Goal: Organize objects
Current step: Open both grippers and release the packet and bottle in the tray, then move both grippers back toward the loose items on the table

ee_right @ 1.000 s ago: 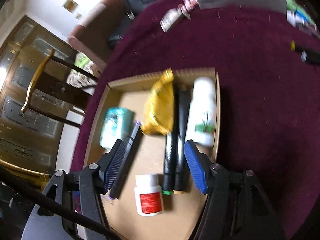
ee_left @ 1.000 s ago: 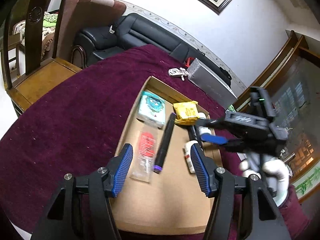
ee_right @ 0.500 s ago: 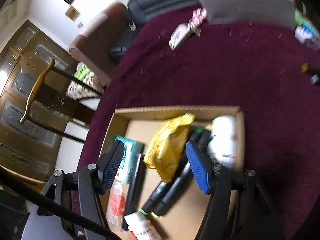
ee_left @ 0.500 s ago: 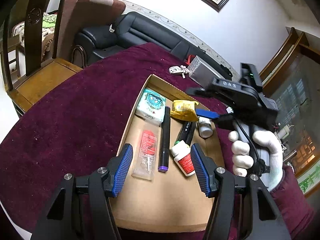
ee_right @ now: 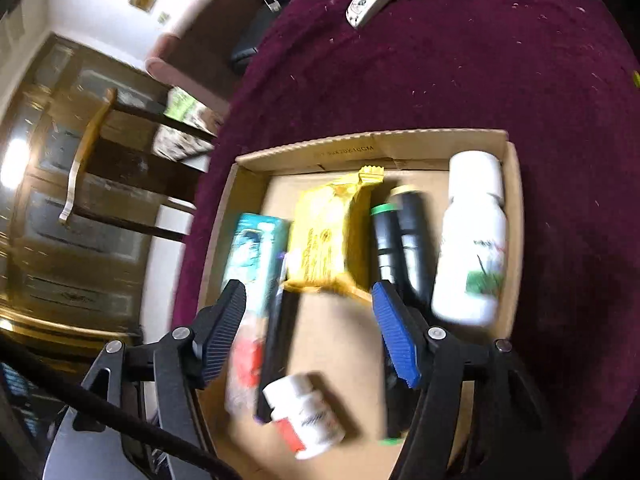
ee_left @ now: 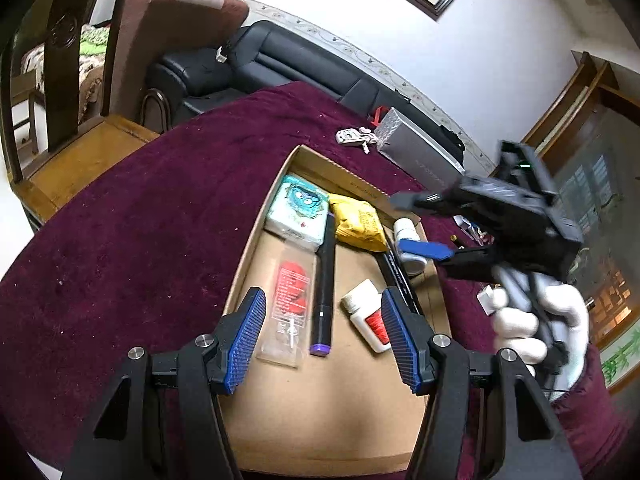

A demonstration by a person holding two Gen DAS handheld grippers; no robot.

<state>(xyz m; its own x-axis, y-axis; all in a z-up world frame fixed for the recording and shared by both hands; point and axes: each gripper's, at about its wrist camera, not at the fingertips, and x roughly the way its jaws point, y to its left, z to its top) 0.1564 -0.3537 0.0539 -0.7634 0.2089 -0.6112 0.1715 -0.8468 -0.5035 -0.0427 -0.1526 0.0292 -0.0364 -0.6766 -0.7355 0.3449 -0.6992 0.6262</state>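
Both grippers, left gripper (ee_left: 322, 336) and right gripper (ee_right: 308, 330), hover with fingers apart and empty over the cardboard tray (ee_left: 320, 420), apparently choosing what to tidy.

left tool (ee_left: 322, 336) agape, right tool (ee_right: 308, 332) agape, gloved hand (ee_left: 536, 320)

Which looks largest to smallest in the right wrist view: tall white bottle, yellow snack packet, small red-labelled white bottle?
1. Yellow crinkled snack packet and tall white plastic bottle: alike, unranked.
2. Small red-labelled white pill bottle, smallest though nearest and blurred.
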